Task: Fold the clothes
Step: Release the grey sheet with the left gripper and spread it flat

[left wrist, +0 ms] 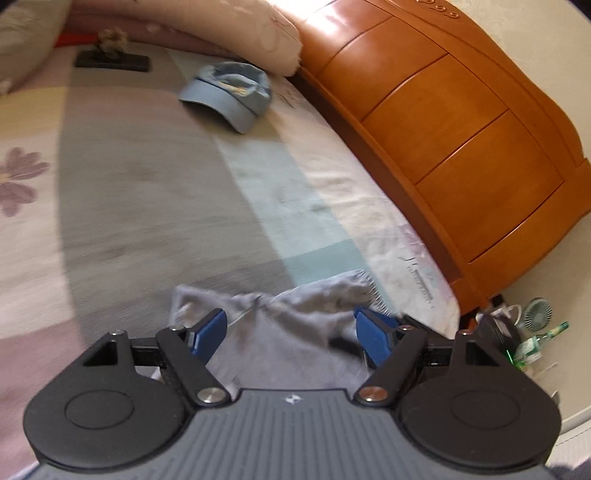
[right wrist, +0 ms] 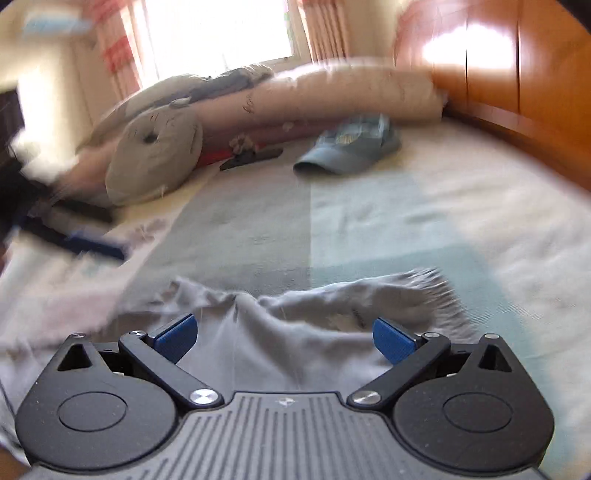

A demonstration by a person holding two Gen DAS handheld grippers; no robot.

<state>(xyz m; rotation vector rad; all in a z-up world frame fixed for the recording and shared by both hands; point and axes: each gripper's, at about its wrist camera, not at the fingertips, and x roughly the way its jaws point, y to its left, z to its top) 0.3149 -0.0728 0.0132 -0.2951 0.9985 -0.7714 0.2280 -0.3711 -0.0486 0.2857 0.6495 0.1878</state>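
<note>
The grey garment (right wrist: pixel 295 332) lies bunched and unfolded on the bed (right wrist: pixel 369 221). Left gripper (left wrist: pixel 291 332) and right gripper (right wrist: pixel 284 334) hover over it, jaws apart (both empty). Folding remains outstanding.

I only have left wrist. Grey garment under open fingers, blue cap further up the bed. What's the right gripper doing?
Observer: Right gripper is open too, over the same grey garment, gripping nothing.
Operator: Anything left of the cap I can't see?
Observer: A grey round cushion lies against the pillows, left of the cap.
Operator: Where's the light from?
Observer: A bright window with curtains behind the bed.
</note>
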